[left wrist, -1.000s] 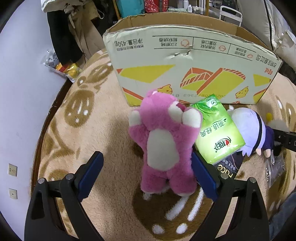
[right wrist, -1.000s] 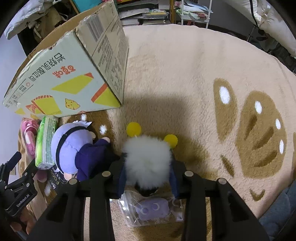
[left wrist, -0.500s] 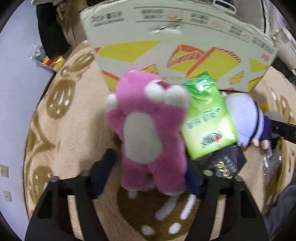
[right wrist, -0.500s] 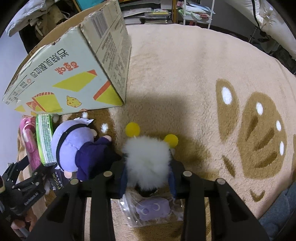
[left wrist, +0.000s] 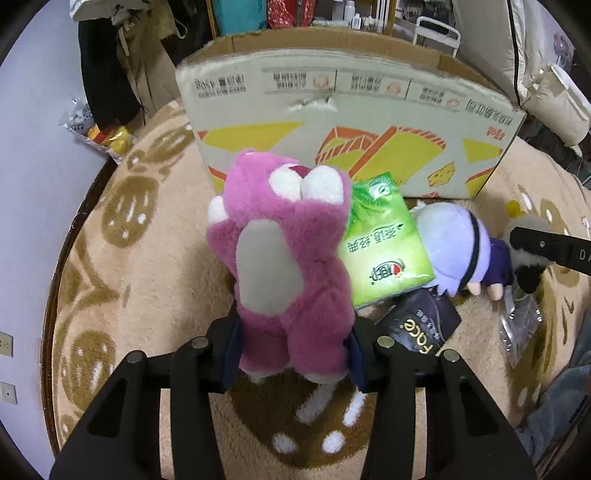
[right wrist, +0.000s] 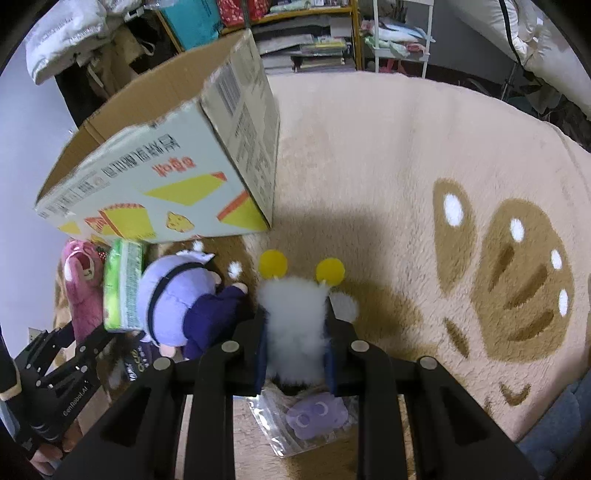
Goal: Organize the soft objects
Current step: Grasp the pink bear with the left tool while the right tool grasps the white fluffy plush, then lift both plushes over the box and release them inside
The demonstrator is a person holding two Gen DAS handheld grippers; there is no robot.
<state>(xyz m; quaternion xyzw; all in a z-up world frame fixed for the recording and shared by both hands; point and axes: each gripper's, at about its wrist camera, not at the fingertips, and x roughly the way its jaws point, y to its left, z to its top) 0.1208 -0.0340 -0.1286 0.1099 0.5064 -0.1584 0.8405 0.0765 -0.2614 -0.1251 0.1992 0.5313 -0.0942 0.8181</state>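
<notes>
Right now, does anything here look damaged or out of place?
Yes. The cardboard box has a ragged tear in its front wall near the top edge, and its printing reads upside down. A green tissue pack lies among the plush toys on the rug.

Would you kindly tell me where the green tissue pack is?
In the left wrist view, the green tissue pack lies centre-right, between the pink plush bear and the lavender-haired doll.

Beige rug with brown paw prints, pale wall left, cluttered shelves behind, hanging clothes, dim indoor light.
</notes>
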